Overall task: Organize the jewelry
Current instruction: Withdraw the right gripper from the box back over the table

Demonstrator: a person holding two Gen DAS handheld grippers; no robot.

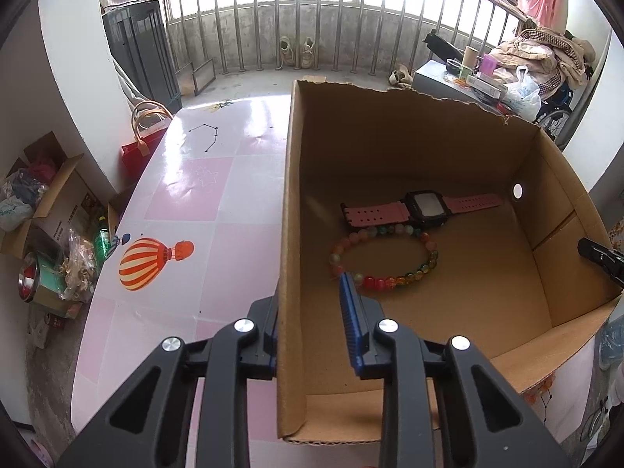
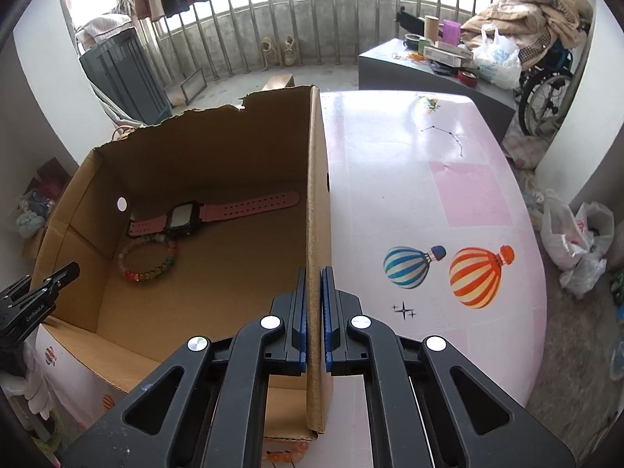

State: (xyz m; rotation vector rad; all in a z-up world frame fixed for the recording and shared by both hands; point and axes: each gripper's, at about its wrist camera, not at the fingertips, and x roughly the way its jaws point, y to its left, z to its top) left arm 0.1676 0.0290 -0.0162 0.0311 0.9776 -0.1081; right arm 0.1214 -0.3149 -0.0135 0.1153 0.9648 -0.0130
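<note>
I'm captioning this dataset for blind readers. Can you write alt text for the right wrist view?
The right gripper is shut on the right wall of an open cardboard box on a pink table. Inside lie a pink-strapped watch and a multicoloured bead bracelet, touching each other. The left gripper shows at the box's far left edge.

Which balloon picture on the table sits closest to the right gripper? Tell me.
The blue-striped balloon. It lies just beside the right gripper, between it and the orange-striped balloon, which is farther out toward the table's edge.
</note>
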